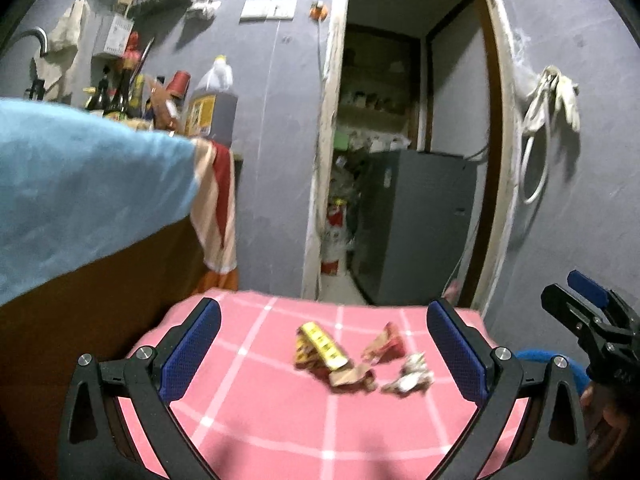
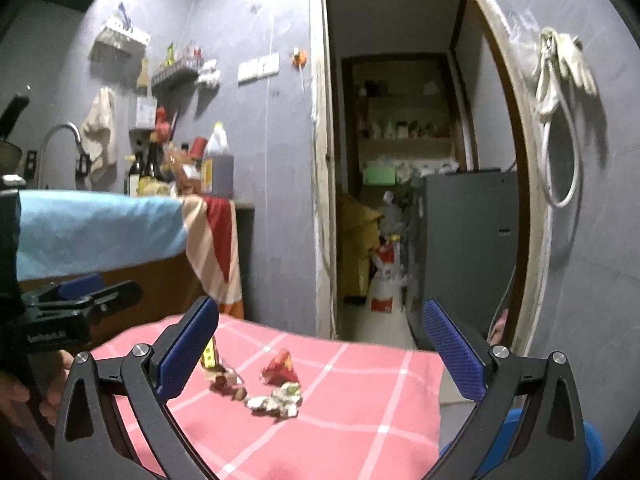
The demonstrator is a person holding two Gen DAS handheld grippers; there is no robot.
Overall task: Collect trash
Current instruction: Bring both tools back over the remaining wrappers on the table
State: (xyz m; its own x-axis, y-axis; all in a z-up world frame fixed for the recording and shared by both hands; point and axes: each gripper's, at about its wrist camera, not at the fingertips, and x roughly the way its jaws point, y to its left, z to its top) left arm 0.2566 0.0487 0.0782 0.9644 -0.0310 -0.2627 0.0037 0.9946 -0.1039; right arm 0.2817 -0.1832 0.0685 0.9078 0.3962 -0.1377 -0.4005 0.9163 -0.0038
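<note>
Several scraps of trash lie on a pink checked cloth (image 1: 256,416) covering a small table. There is a yellow and red wrapper (image 1: 318,346), a red crumpled wrapper (image 1: 386,344), a brown scrap (image 1: 352,378) and a whitish crumpled wrapper (image 1: 410,376). My left gripper (image 1: 325,354) is open above the near side of the cloth, the trash between and beyond its fingers. My right gripper (image 2: 320,354) is also open and hovers over the same pile: the red wrapper (image 2: 280,368), the whitish wrapper (image 2: 280,398), a brown scrap (image 2: 226,384). The yellow wrapper (image 2: 209,354) is partly hidden by its left finger.
A blue rim (image 1: 560,364) shows low to the right of the table. A counter with a light blue cloth (image 1: 88,188), a striped towel (image 1: 216,204) and bottles (image 1: 212,100) stands at the left. An open doorway (image 1: 400,160) with a grey cabinet (image 1: 420,224) lies ahead.
</note>
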